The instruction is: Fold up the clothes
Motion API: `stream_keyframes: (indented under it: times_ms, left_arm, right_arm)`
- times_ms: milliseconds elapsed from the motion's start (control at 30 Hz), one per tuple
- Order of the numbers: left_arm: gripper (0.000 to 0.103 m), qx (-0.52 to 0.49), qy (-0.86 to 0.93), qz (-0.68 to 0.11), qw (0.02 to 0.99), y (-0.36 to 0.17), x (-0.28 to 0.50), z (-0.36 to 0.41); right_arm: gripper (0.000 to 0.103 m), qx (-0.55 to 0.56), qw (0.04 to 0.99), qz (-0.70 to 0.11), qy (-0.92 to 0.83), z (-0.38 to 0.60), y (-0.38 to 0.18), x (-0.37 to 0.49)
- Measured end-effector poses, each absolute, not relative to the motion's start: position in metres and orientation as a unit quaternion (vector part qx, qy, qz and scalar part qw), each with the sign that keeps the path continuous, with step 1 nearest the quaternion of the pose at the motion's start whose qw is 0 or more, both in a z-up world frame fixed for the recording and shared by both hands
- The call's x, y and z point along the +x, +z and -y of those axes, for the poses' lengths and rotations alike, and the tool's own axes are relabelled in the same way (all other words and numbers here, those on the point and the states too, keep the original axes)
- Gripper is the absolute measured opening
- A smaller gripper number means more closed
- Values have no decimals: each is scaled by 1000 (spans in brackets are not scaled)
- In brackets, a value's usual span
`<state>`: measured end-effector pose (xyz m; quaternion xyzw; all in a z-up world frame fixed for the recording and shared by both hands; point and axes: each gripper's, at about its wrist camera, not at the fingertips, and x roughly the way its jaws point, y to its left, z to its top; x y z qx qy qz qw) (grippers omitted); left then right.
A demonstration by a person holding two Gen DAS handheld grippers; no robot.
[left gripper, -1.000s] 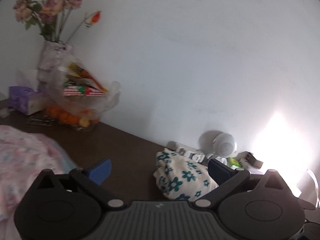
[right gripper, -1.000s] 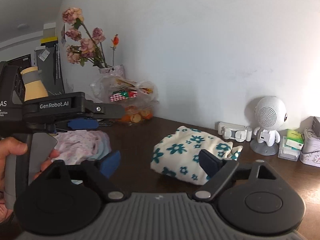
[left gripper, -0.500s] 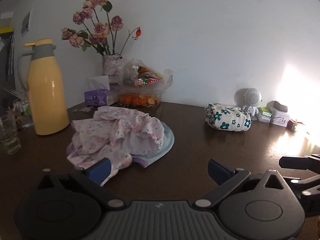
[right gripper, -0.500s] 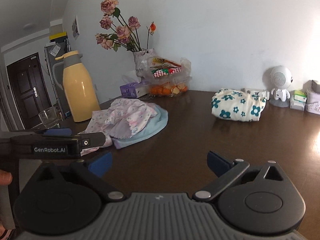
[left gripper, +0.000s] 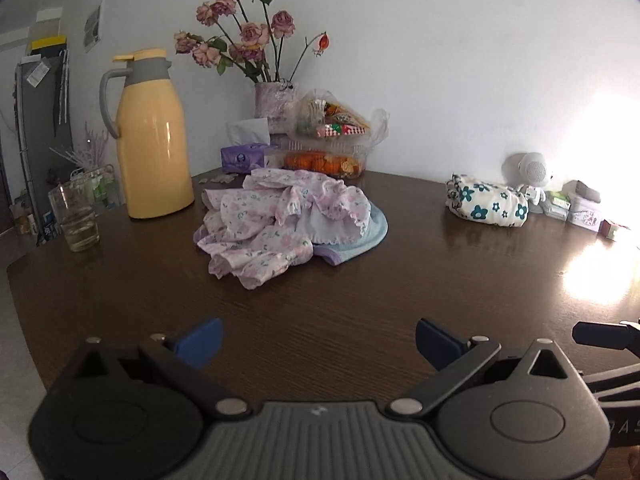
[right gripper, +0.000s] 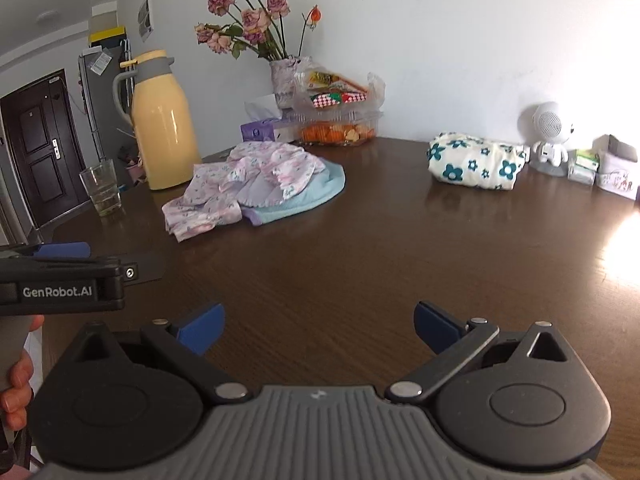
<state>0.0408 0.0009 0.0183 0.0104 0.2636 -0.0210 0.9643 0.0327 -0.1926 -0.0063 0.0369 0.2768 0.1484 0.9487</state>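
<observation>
We are holding the left gripper (left gripper: 316, 340) with its blue fingers (left gripper: 200, 340) spread wide and gripping nothing, hovering over the near edge of the dark wooden table (left gripper: 360, 292). We are keeping the right gripper (right gripper: 316, 326) just as wide and empty. The crumpled pink floral garment (left gripper: 276, 220) is lying mid-table on a light blue cloth (left gripper: 372, 228); a folded teal-flowered bundle (left gripper: 486, 204) is sitting well apart, near the wall. We are reading "GenRobot.AI" on the left gripper's side.
</observation>
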Motion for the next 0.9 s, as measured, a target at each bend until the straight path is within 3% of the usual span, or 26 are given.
stream_keyframes:
  times_ms: [900]
  left_arm:
    - [103,1,-1,-258,966,9,19,11]
  right_arm:
    - [103,68,944,-289,146,206,-12,29]
